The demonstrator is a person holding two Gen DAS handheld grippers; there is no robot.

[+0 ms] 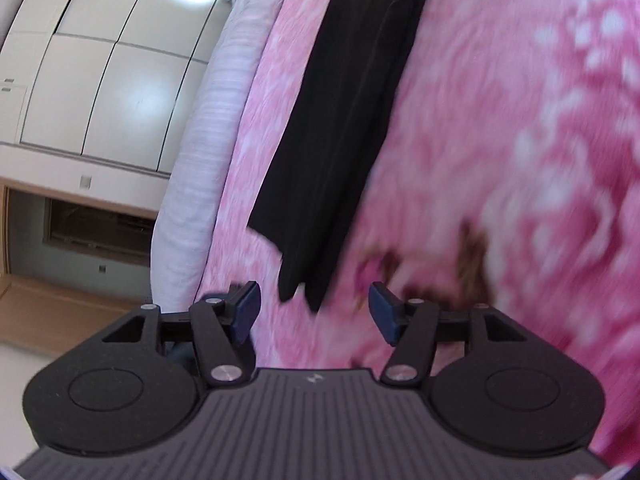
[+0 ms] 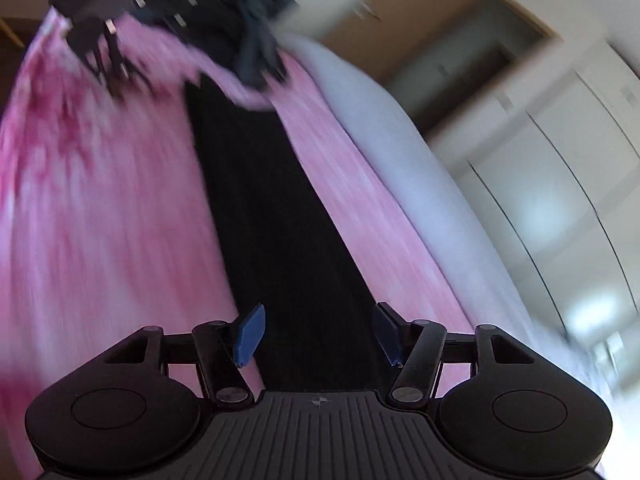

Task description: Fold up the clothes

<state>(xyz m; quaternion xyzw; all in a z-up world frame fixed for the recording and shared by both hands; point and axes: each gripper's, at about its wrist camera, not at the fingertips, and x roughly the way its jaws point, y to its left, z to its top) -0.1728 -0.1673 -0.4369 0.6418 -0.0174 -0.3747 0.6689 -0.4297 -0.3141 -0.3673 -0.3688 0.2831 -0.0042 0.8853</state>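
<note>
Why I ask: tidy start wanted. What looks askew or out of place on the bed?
The black garment lies as a long narrow strip on the pink blanket, its near end ragged and uneven. A dark crumpled pile sits at its far end.

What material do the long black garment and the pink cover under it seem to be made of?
The black garment looks like a thin, matte woven or knit fabric: it lies flat, with fine lengthwise creases and no shine. The pink cover seems a soft, plush blanket with a printed flower pattern; motion blur hides its pile, so this is uncertain.
</note>
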